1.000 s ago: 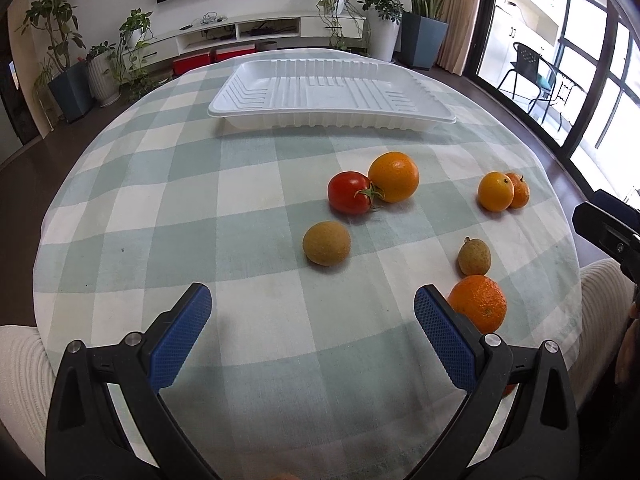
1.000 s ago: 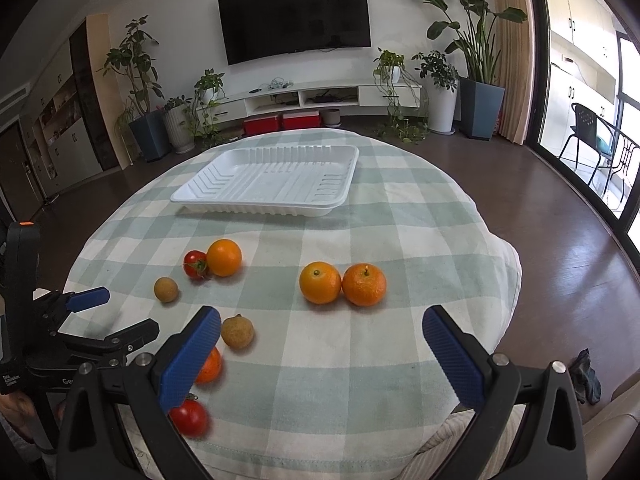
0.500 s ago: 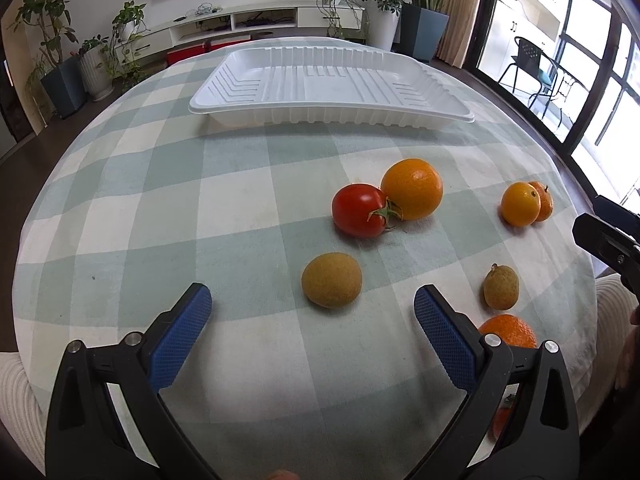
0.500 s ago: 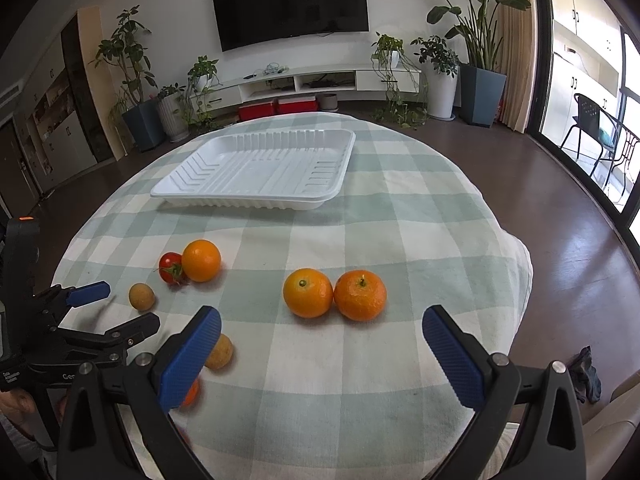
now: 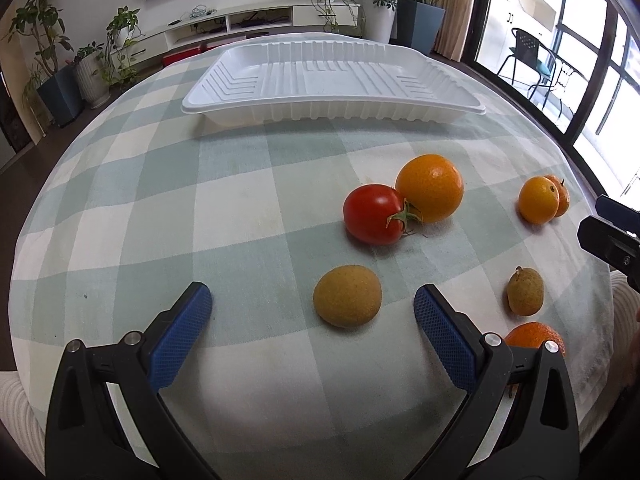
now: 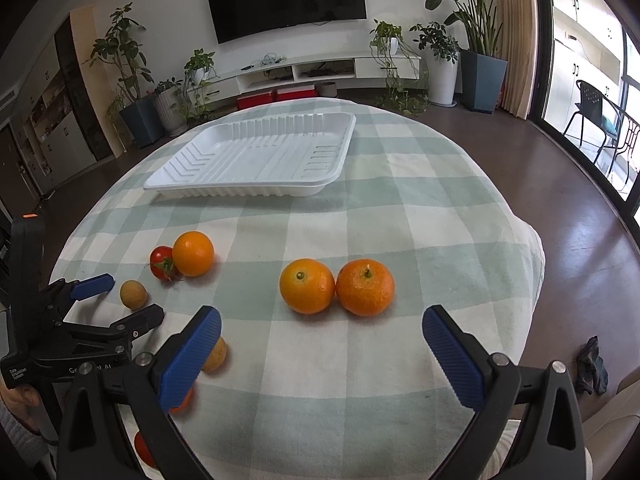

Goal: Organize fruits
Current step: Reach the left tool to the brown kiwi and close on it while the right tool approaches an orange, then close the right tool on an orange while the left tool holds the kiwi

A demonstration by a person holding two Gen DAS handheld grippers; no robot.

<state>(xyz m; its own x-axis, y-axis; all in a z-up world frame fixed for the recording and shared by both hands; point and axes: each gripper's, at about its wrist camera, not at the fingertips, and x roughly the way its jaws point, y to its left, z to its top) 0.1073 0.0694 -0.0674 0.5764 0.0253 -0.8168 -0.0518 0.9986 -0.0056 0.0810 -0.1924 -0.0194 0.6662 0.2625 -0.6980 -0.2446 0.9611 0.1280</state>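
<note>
**A:** Why is nothing in the tray (image 5: 332,80) yet? It sits at the far side of the counter (image 5: 160,208), white, ribbed, with no fruit in it.

**B:** Judging by that, the sorting has barely begun. The tray is placed well apart from the fruit so that each piece gets carried across the checked cloth to it.

**A:** And the fruit itself?

**B:** Scattered loose on the near half. The biggest orange (image 5: 430,188) touches a tomato (image 5: 374,214), probably just how they rolled together. In the right wrist view 2 mandarins (image 6: 336,286) sit side by side, touching, straight ahead of the right tongs (image 6: 320,360).

**A:** Are those tongs grasping anything?

**B:** No. The right tongs are spread wide, nothing between the blue pads, hanging above the cloth short of the mandarins. The left tongs (image 5: 312,328) are equally released, and a small brown round fruit (image 5: 347,301) lies just ahead of the gap, closer to the right-hand pad.

**A:** So that brown one is the target?

**B:** That is my reading: the opening is lined up roughly on it, though it needs a small shift right to centre it. It is round, so a lopsided squeeze could send it rolling.

**A:** Anything smaller nearby?

**B:** A second brown fruit (image 5: 525,291) with a stem tip, and an orange (image 5: 534,336) partly hidden behind the left tongs' frame.
</note>
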